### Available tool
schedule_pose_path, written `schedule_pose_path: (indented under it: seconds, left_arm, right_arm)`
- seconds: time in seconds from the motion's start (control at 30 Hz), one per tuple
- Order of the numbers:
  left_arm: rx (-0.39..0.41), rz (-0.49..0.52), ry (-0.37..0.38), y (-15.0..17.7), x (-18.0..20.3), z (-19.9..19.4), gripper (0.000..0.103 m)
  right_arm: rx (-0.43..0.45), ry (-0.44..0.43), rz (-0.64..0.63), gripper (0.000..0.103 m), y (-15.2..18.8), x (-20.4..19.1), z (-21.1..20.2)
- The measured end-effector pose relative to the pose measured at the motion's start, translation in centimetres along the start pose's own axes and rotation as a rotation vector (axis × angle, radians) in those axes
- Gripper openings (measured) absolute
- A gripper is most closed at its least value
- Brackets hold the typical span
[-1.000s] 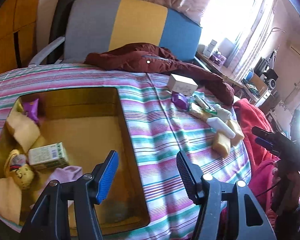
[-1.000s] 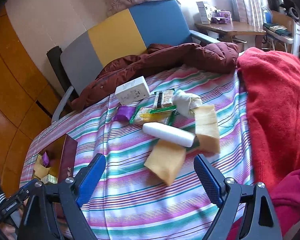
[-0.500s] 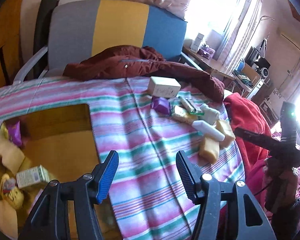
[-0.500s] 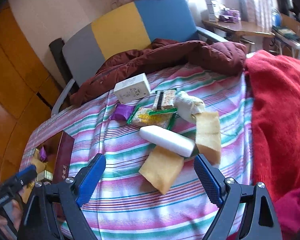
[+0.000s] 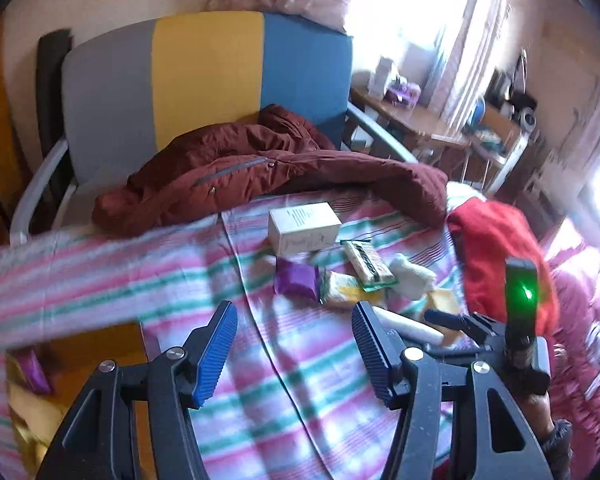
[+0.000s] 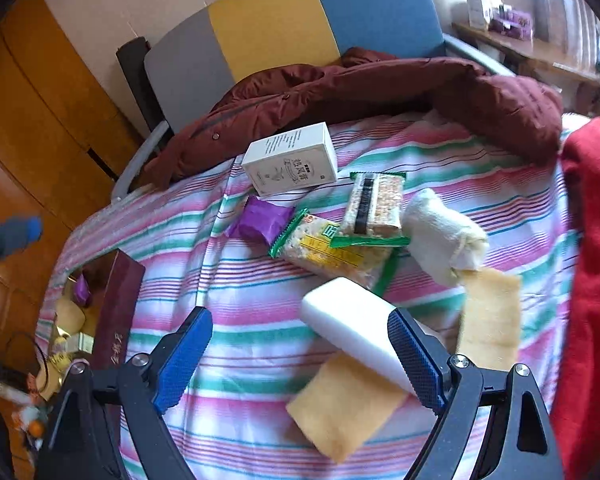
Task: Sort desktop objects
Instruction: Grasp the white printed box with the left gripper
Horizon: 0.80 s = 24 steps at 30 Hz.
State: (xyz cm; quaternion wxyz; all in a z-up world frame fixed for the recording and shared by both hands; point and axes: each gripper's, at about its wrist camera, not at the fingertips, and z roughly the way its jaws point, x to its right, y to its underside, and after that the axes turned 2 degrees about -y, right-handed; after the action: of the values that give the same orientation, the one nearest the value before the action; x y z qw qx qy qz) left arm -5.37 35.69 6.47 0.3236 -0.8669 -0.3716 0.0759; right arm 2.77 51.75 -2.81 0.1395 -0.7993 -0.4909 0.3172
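Note:
On the striped cloth [image 6: 260, 280] lies a pile: a white carton [image 6: 292, 162], a purple packet [image 6: 262, 222], two green-edged cracker packs [image 6: 332, 248], a rolled white towel [image 6: 440, 236], a white tube [image 6: 348, 324] and two yellow cloths [image 6: 344, 404]. My right gripper [image 6: 300, 360] is open and hovers low over the tube. The tube's near end runs behind the right finger; no pad presses on it. My left gripper [image 5: 294, 352] is open and empty over bare cloth, short of the purple packet [image 5: 296, 284] and the carton [image 5: 304, 226].
A dark red box [image 6: 116, 312] holding several sorted items sits at the left, seen also at the lower left as the box [image 5: 112, 344]. A maroon jacket [image 5: 268, 176] lies behind the pile, and a red blanket [image 6: 592, 260] borders it on the right. A chair [image 5: 208, 76] stands behind.
The left gripper swung away from the box, rightward towards the pile, and rose. The right gripper came forward and lower, so the white tube now lies between its fingers. Both stayed open.

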Motion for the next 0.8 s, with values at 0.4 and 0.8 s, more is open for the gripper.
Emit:
schedule_pose_path:
  seconds: [0.4, 0.8]
  left_arm:
    - [-0.038, 0.46, -0.145, -6.8, 5.2, 11.2, 0.076]
    - [-0.128, 0.824, -0.136, -7.2, 6.5, 20.0, 0.085]
  right_arm:
    - [0.018, -0.079, 0.053, 0.09, 0.2, 1.1, -0.2]
    - [0.029, -0.106, 0.064, 0.09, -0.2, 1.4, -0.6]
